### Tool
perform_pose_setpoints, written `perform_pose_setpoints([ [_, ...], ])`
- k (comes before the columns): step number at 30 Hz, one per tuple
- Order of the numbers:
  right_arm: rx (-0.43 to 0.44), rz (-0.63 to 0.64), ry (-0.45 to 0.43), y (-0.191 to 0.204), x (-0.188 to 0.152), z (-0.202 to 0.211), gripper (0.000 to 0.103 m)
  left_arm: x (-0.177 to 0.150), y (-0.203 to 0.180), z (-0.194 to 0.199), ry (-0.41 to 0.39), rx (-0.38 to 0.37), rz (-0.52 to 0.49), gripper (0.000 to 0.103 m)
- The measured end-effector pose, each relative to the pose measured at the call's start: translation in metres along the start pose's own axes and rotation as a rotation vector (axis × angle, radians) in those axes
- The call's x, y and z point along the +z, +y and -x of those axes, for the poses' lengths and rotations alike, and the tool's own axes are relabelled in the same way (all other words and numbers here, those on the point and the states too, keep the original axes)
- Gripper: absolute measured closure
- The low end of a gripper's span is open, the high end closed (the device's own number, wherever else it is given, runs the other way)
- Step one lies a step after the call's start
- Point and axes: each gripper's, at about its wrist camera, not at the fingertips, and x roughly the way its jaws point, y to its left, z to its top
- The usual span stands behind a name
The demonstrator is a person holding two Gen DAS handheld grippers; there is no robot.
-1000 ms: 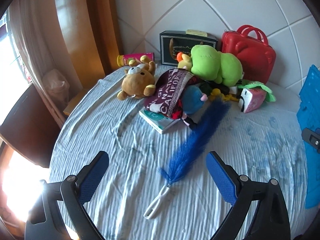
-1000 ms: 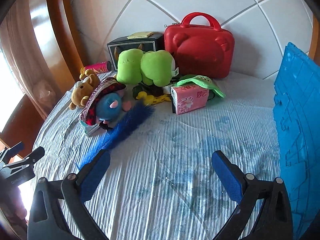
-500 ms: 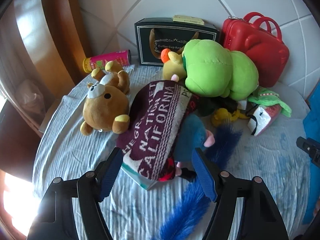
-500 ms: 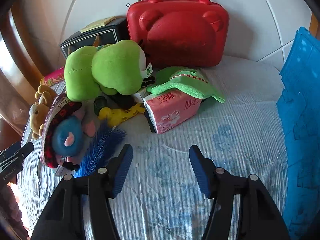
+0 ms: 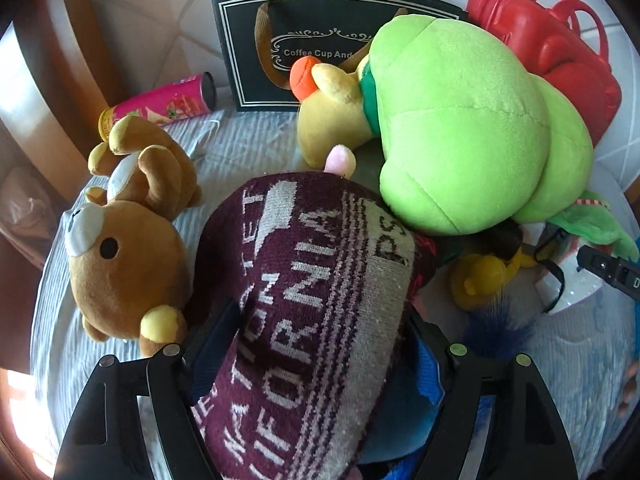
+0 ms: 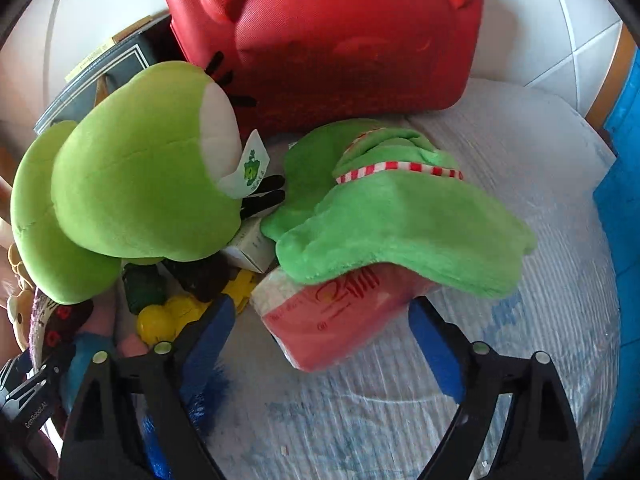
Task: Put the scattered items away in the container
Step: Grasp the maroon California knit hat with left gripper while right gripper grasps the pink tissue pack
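Observation:
My left gripper (image 5: 320,332) is open, its fingers on either side of a maroon knitted cloth with white letters (image 5: 316,312) that lies over a blue plush. A brown bear plush (image 5: 128,264) lies to its left, a big green plush (image 5: 460,140) beyond. My right gripper (image 6: 320,328) is open around the near end of a pink tissue pack (image 6: 344,320), which has a green plush cloth (image 6: 400,224) draped over it. The same green plush (image 6: 132,184) sits left of it. The blue container's edge (image 6: 620,184) shows at the right.
A red case (image 6: 328,36) stands against the tiled wall, a black coffee-cup box (image 5: 304,44) left of it. A pink tube can (image 5: 160,100) lies at the back left. A yellow toy (image 6: 176,316) and a blue feather duster (image 6: 204,404) lie between the grippers.
Both grippers have moved forward into the pile. The left now straddles the maroon cloth; the right now straddles the tissue pack. Both stay open.

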Motion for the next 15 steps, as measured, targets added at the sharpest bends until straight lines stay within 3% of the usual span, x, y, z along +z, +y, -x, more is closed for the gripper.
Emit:
perform_pose_setpoints([
  [3,-0.028,-0.01,0.006,-0.002,0.003,-0.015,0.001,0.006,0.0,-0.012,0.02,-0.018,0.015,0.025],
  [10,-0.001,0.015,0.014,-0.022,-0.019,0.001,0.032,-0.007,0.003,0.007,-0.026,-0.02,0.018,0.053],
  [11,0.005,0.023,0.02,-0.024,-0.027,0.006,0.033,-0.011,0.004,0.014,-0.037,-0.014,0.015,0.055],
  [13,0.016,0.038,0.032,-0.028,-0.043,0.016,0.034,-0.021,0.006,0.032,-0.057,0.009,0.006,0.07],
  [15,0.029,0.052,0.045,-0.032,-0.064,0.028,0.034,-0.033,0.011,0.05,-0.064,0.016,0.012,0.074],
])
